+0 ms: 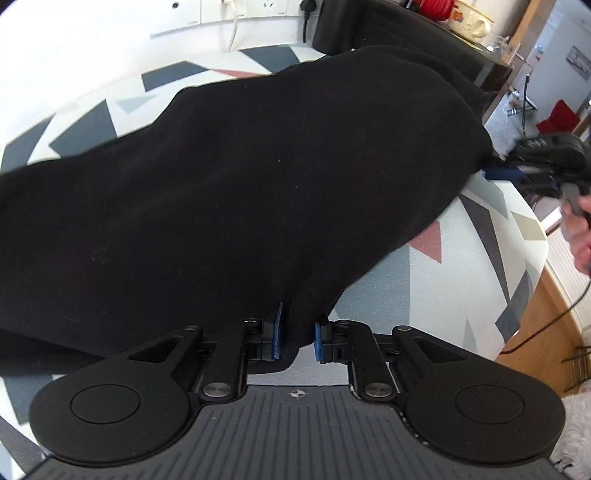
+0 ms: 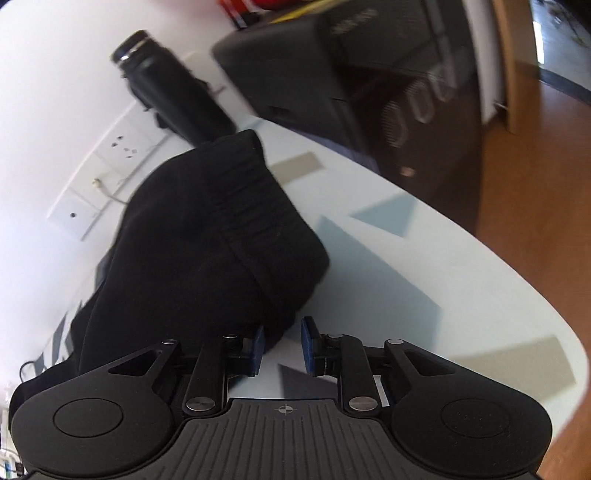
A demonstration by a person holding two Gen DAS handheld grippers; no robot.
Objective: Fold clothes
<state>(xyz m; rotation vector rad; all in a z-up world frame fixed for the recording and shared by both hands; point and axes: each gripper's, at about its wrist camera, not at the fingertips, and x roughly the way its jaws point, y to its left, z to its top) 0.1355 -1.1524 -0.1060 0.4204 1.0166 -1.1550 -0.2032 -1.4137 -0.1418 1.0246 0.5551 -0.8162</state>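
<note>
Left gripper: black two-finger tool with blue pads, fingers a little apart, a fold of cloth lying between them; pads not visibly pressing, so grip uncertain.
Garment: black soft knit garment, spread across the round white table with grey and red triangle pattern, one edge near the left gripper, the opposite end toward the right gripper.
Waistband: ribbed elastic band, thicker and firmer than the rest, bunched at the right-hand end.
Handling, judged: light, limp, no stiffness, likely to sag and slide on the smooth tabletop; not fragile.
Hold points, judged: hem corner at the left, ribbed band at the right, both doubled and easier to pinch than flat cloth.
Right gripper: same make, fingers apart, cloth edge touching the left pad only, nothing clamped.
Containers: black cylindrical flask with silver ring by the wall, contents hidden; cream ceramic pot with lid on a far shelf, contents hidden.
</note>
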